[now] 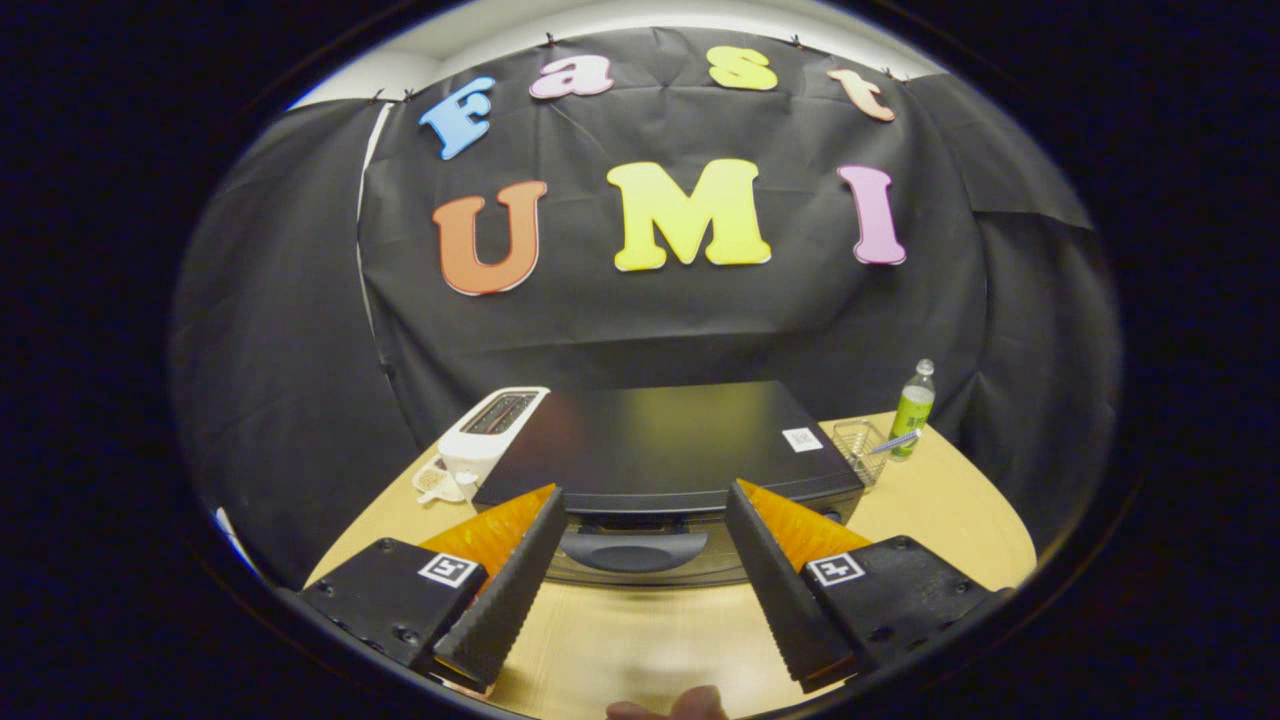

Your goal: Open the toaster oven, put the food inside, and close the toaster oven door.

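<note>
While the gripper (640,497) hangs spread wide at lower centre, the toaster oven's (665,450) door handle (633,549) sits between its fingers, ungrasped.

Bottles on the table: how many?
1. A green bottle stands at the table's far right edge, beyond the open gripper and beside a small wire basket, right of the toaster oven. The oven could hide others.

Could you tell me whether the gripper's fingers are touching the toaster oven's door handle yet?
Apart. In the gripper view the gripper is open, its fingers either side of the handle, with clear gaps between each and the handle.
</note>
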Demonstrator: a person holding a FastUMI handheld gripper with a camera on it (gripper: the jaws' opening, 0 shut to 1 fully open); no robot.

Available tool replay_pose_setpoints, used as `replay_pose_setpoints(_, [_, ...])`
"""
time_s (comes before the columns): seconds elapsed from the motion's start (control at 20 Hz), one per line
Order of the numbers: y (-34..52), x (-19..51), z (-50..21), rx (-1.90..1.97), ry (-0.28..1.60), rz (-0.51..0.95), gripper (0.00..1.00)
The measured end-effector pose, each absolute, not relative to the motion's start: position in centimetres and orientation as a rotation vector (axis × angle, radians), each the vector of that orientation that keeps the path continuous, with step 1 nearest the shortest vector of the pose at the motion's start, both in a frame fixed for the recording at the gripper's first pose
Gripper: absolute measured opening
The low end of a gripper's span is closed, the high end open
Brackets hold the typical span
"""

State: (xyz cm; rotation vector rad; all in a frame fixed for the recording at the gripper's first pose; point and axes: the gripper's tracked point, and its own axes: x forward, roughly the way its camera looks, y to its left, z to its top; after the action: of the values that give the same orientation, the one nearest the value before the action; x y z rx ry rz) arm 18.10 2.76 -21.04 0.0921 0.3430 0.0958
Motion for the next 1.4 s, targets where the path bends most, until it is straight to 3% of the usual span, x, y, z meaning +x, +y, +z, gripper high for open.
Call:
replay_pose_setpoints(0.6, [3.3,22.0,-26.7,0.026,0.402,0.061,1.00])
replay_pose_setpoints(1.1, [3.0,15.5,-29.0,0.016,0.430,0.076,1.00])
replay_pose_setpoints(1.4, [2.9,10.7,-33.8,0.013,0.557,0.098,1.00])
